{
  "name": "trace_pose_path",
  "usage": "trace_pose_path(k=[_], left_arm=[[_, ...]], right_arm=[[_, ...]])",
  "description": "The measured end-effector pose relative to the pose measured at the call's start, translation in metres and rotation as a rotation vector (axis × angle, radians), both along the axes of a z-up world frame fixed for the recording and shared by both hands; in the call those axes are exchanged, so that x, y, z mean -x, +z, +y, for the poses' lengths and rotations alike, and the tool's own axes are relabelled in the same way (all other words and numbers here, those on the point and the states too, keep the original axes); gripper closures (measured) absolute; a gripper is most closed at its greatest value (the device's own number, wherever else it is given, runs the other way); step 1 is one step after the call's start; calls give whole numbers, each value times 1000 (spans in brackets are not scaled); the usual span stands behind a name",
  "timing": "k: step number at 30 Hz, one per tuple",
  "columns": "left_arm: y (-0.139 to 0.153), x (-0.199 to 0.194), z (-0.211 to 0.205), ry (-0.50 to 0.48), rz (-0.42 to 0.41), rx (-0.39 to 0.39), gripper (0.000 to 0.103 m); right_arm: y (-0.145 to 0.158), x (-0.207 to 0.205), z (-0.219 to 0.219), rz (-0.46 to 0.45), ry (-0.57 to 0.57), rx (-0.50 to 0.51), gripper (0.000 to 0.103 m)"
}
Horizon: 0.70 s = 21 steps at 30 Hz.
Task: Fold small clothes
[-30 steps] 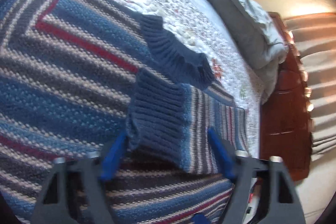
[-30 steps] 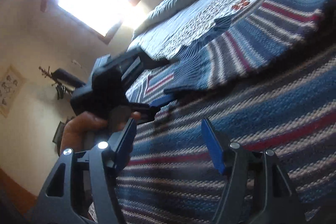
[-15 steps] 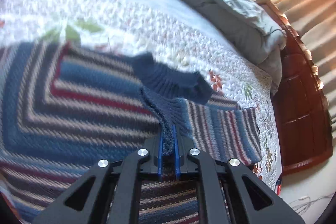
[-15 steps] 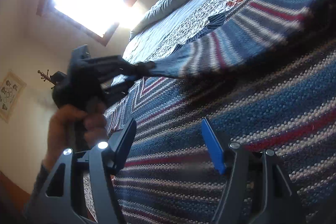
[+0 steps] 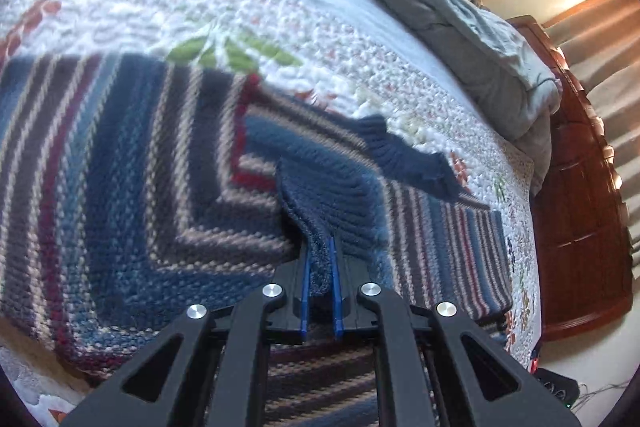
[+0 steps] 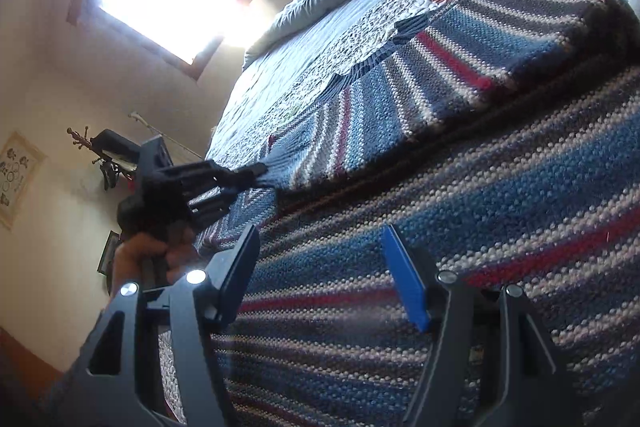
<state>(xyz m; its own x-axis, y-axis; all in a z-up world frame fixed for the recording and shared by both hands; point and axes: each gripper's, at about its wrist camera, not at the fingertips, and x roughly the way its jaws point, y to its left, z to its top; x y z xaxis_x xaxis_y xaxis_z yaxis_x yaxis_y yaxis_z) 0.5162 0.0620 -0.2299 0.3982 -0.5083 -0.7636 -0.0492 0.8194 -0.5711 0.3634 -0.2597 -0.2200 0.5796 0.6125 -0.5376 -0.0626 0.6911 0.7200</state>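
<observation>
Left gripper point(image 5: 320, 291) clamps the striped sweater's point(image 5: 140, 187) navy cuff point(image 5: 328, 211); right gripper point(image 6: 320, 275) hovers, fingers apart. Carry the sleeve straight across, keeping it flat.

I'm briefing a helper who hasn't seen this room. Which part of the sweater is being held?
On the quilted floral bedspread lies a striped blue, grey and red knitted sweater. The left tongs pinch its plain navy ribbed cuff, the only unstriped knit besides the neighbouring collar.
</observation>
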Motion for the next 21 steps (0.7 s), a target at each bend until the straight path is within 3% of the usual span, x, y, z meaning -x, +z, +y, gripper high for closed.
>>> trace_pose_path(k=[10,14,15,18,21], left_arm=[[-13,6,3,-11,20,-36,94],[-2,14,2,5,-2,-117,86],[2,17,3,14,-10,-137,82],[22,32,1,34,-49,-183,48],[39,47,-10,16,-130,-158,39]], right_arm=[[-4,-2,-3,13,-3,5,38],[2,3,-2,6,17,20,38],[7,4,-2,0,29,31,39],[47,2,-28,-61,3,123,39],[75,-25,-72,-94,-46,306,47]])
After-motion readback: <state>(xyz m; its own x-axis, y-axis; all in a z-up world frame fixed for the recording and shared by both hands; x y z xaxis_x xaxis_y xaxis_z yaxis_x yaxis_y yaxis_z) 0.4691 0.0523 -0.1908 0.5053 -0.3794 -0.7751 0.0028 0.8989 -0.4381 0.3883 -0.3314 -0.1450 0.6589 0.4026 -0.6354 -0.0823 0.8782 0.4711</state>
